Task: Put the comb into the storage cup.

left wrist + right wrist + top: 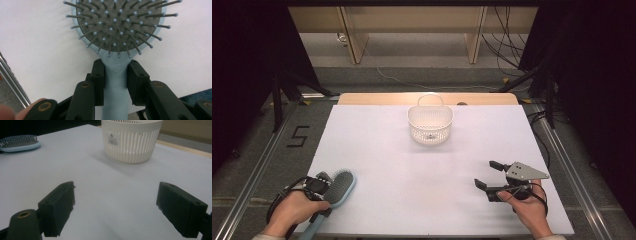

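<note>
A light-blue hairbrush (341, 186) lies bristles up at the near left corner of the white table (402, 165), its head pointing away from me. My left gripper (323, 190) is shut on the brush handle; in the left gripper view both pads (98, 75) press the neck of the hairbrush (117, 25) just below the head. My right gripper (487, 174) rests at the near right with its jaws wide apart and nothing between them. In the right gripper view the right gripper (116, 195) faces the bare table, with the hairbrush (20, 143) far off to the left.
A white slatted plastic basket (430, 109) with a handle stands at the far middle of the table; the basket (132, 142) lies ahead of the right jaws. Black stands and cables flank the table on the floor. The near table edge runs just below both hands.
</note>
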Motion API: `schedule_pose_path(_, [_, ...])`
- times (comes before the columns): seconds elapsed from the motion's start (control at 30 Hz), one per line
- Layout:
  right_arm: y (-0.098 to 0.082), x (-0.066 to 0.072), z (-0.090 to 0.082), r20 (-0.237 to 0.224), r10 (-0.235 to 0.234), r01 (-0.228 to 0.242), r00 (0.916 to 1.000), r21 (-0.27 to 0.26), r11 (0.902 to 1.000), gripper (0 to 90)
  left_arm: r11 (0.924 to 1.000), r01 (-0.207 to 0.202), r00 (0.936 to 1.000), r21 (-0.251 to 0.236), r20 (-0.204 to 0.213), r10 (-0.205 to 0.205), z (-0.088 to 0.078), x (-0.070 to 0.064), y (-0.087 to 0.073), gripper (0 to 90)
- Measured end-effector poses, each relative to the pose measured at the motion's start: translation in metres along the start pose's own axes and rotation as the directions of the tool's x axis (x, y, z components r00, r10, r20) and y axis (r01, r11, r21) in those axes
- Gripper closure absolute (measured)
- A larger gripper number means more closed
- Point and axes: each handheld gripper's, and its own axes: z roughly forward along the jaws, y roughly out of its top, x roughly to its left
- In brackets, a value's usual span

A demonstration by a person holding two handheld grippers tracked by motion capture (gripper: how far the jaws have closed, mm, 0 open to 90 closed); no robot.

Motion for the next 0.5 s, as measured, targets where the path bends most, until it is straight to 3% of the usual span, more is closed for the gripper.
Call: schedule_pose_path(0.5, [0.0002, -0.0003, -0.0002, 0.002, -0.001, 0.001, 1.0000, -0.002, 1.0000, 15.8, 0.9985, -0.026, 0.9994, -0.049, -0.024, 0.025, -0.0022, 0.0007, -0.0012, 69.7])
